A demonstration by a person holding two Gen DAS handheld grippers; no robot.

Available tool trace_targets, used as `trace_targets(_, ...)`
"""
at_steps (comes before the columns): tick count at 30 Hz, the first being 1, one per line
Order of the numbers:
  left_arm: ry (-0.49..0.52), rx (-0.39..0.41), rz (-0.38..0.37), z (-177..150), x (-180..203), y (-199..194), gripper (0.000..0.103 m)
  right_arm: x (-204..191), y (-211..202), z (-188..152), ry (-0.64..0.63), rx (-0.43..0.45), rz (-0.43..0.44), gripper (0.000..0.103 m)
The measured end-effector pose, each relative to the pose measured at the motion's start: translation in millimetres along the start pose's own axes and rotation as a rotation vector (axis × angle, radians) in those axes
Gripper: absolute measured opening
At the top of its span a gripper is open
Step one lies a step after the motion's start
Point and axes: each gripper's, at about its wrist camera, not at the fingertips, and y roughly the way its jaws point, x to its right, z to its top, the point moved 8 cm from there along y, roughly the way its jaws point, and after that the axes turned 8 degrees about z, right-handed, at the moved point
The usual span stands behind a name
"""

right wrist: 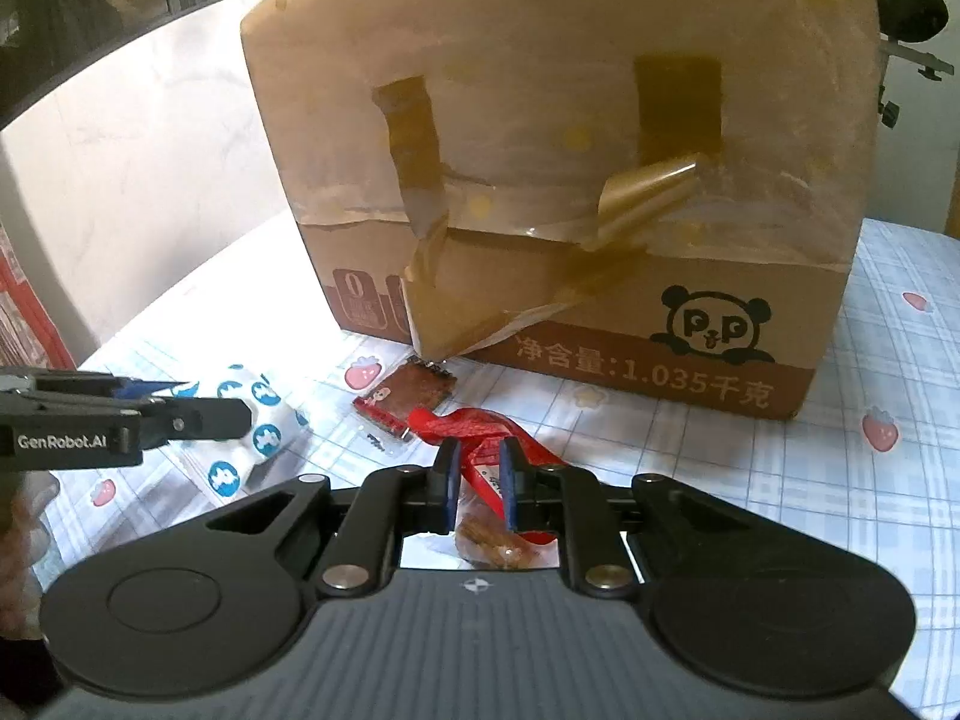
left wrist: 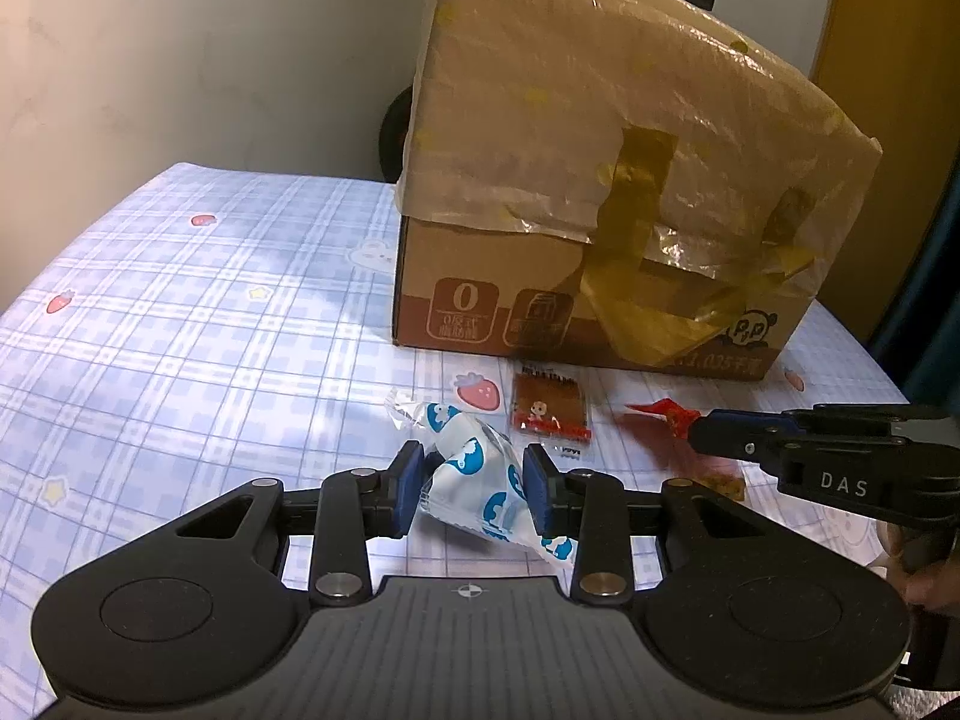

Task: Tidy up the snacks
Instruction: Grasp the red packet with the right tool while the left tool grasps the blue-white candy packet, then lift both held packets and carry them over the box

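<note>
My left gripper [left wrist: 474,489] is shut on a white snack packet with blue marks [left wrist: 480,480], held just above the checked tablecloth; the packet also shows in the right wrist view [right wrist: 258,420]. My right gripper [right wrist: 478,483] is shut on a red snack wrapper [right wrist: 474,423], which shows at the right in the left wrist view [left wrist: 666,414]. A small brown and red snack packet [left wrist: 549,408] lies flat on the cloth between them, in front of a big cardboard box [left wrist: 600,180]; it also shows in the right wrist view [right wrist: 408,399].
The taped cardboard box [right wrist: 570,150] with a panda logo stands close behind the snacks. The table has a blue checked cloth with strawberry prints [left wrist: 180,330]. A wall is behind the table at the left. The right gripper's body [left wrist: 840,468] reaches in from the right.
</note>
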Motion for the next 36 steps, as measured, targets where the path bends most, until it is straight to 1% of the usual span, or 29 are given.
trace_targets(8,-0.006,0.025,-0.002,5,-4,-10,0.038,-5,-9,2,-0.006,0.019,0.023,0.011)
trace_targets(15,-0.014,0.047,-0.011,11,-5,-19,0.037,-6,-30,10,-0.003,0.058,0.041,0.009)
trace_targets(21,-0.008,0.079,-0.032,21,-2,-32,0.037,-7,-51,24,0.004,0.104,0.067,0.009)
trace_targets(25,-0.003,0.115,-0.057,33,2,-48,0.037,-13,-73,39,-0.018,0.141,0.094,0.009)
trace_targets(31,0.0,0.191,-0.11,58,11,-76,0.037,-23,-113,66,-0.039,0.21,0.142,0.009)
trace_targets(36,0.024,0.279,-0.14,89,19,-99,0.037,-33,-140,98,-0.062,0.295,0.171,0.009)
